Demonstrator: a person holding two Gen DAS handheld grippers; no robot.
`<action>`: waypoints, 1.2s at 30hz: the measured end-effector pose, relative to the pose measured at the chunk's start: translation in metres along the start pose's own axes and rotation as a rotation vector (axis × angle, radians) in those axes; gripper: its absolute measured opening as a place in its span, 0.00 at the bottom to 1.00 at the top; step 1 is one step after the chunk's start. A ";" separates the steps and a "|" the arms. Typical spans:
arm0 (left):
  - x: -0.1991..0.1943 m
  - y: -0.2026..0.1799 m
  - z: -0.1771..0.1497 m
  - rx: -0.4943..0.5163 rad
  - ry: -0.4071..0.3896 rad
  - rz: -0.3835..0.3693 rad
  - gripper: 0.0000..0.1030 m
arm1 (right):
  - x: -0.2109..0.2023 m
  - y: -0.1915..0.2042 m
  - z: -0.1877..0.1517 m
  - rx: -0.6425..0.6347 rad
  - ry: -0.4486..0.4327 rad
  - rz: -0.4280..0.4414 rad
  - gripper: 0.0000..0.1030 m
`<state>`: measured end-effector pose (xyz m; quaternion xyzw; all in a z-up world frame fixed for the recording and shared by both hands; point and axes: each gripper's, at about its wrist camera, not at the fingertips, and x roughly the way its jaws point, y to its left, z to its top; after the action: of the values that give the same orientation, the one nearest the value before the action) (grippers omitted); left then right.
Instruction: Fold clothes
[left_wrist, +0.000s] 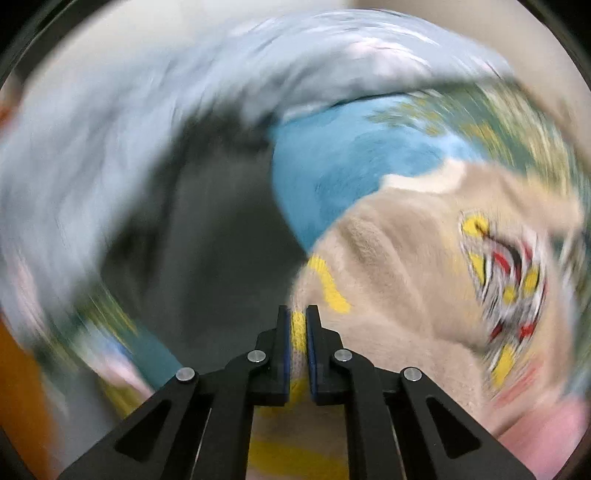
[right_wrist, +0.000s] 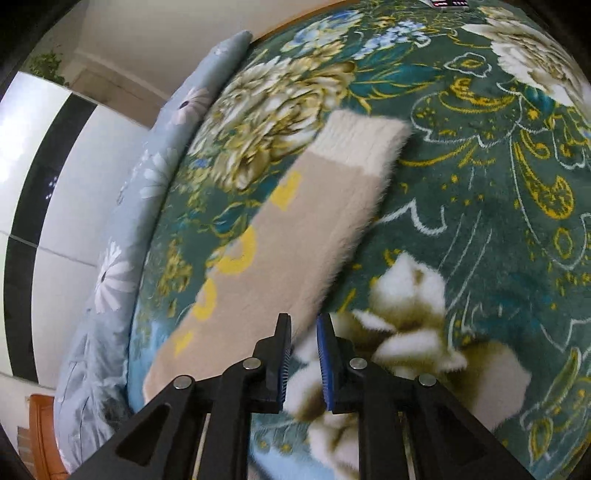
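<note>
Nearest the left lens: black left gripper (left_wrist: 298, 314), jaws nearly closed, clamping a fuzzy beige knitted sweater with yellow patterning (left_wrist: 406, 266) by a yellow-marked edge. Rest of that view badly smeared; bright printed patch visible on the knit. Black right gripper (right_wrist: 303, 321) slightly parted, nothing between its blue pads, just beside the edge of a beige sleeve with a cream ribbed cuff (right_wrist: 314, 206). Sleeve stretched flat across a dark green plush floral blanket (right_wrist: 480, 229), pale blue daisy-print bedding (right_wrist: 122, 258) alongside. Judged early: sleeve not yet folded in, body folds remaining. No containers in view.
</note>
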<state>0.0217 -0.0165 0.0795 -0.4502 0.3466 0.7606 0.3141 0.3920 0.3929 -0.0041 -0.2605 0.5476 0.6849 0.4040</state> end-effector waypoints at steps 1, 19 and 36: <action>-0.008 -0.007 0.006 0.091 -0.031 0.074 0.07 | -0.002 0.000 -0.001 -0.009 0.001 0.006 0.17; -0.028 0.059 -0.061 -0.453 -0.096 -0.142 0.46 | -0.017 0.015 -0.089 -0.179 0.187 0.073 0.28; -0.008 0.000 -0.142 -0.379 -0.005 -0.113 0.54 | -0.056 0.040 -0.123 -0.179 0.182 0.113 0.34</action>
<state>0.0911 -0.1324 0.0363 -0.5182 0.1705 0.7946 0.2666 0.3785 0.2568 0.0300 -0.3253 0.5325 0.7263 0.2883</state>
